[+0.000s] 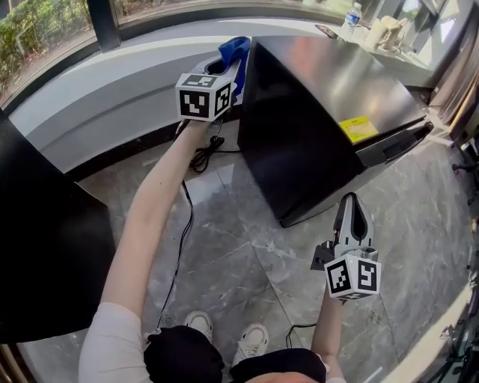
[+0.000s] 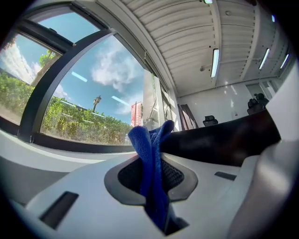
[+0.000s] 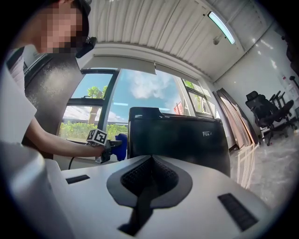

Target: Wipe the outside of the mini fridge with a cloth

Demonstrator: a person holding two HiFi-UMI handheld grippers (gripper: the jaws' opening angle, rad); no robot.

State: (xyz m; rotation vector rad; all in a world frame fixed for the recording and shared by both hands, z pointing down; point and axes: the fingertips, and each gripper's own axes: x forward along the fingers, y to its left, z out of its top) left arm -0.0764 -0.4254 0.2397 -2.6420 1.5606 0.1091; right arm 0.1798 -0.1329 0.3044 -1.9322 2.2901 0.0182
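Observation:
A black mini fridge (image 1: 322,112) stands on the marble floor, its silver-trimmed door to the right. In the right gripper view the fridge (image 3: 175,140) shows dark and square ahead. My left gripper (image 1: 228,63) is shut on a blue cloth (image 1: 233,51) and holds it against the fridge's upper left back corner. In the left gripper view the cloth (image 2: 152,163) sticks up folded between the jaws, with the fridge's dark edge (image 2: 219,140) just right of it. My right gripper (image 1: 354,217) hangs shut with nothing in it, low in front of the fridge.
A curved white window ledge (image 1: 112,82) runs behind the fridge, with a water bottle (image 1: 352,18) and small items at its far right. A black cable (image 1: 200,155) trails over the floor left of the fridge. A dark panel (image 1: 45,247) fills the left side.

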